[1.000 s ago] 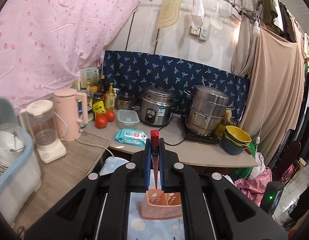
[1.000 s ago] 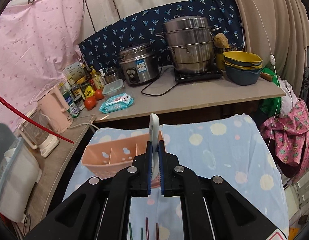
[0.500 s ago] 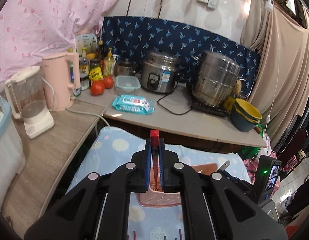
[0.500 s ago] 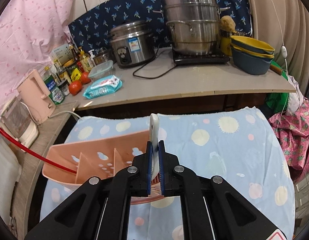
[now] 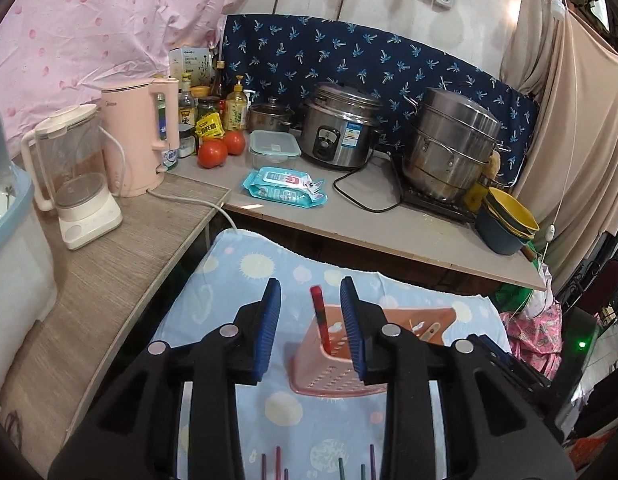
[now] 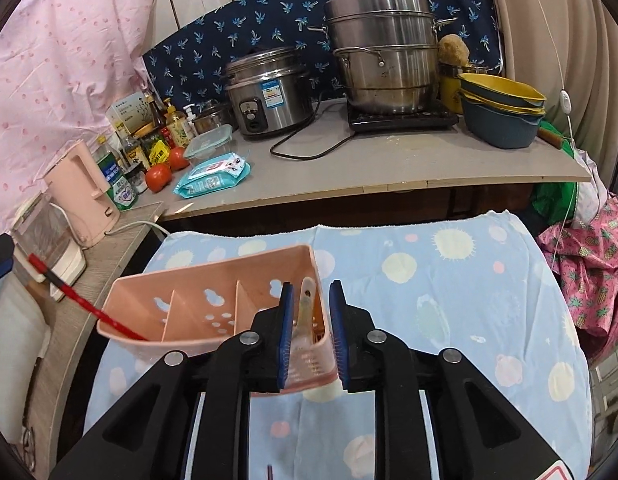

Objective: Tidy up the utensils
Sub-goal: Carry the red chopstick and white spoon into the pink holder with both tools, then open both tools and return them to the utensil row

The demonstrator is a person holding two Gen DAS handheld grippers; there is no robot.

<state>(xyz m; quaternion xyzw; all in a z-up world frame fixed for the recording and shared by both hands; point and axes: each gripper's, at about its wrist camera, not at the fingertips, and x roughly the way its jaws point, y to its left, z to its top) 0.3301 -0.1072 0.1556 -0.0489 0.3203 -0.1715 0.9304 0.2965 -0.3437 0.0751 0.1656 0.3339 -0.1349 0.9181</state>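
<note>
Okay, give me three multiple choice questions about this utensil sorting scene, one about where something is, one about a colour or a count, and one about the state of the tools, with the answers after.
1. Where does the red chopstick stand?
A. in an end compartment of the pink caddy
B. flat on the blue cloth
C. on the grey counter

2. How many tomatoes sit by the pink kettle?
A. one
B. two
C. four

3. How do the left tool and right tool stand?
A. both shut on utensils
B. left shut, right open
C. both open

Answers:
1 A, its lower end sits inside the compartment farthest from the white spoon, leaning on the rim.
2 B, two red tomatoes lie side by side on the counter.
3 C, a clear gap shows between each pair of blue pads, touching neither utensil.
</note>
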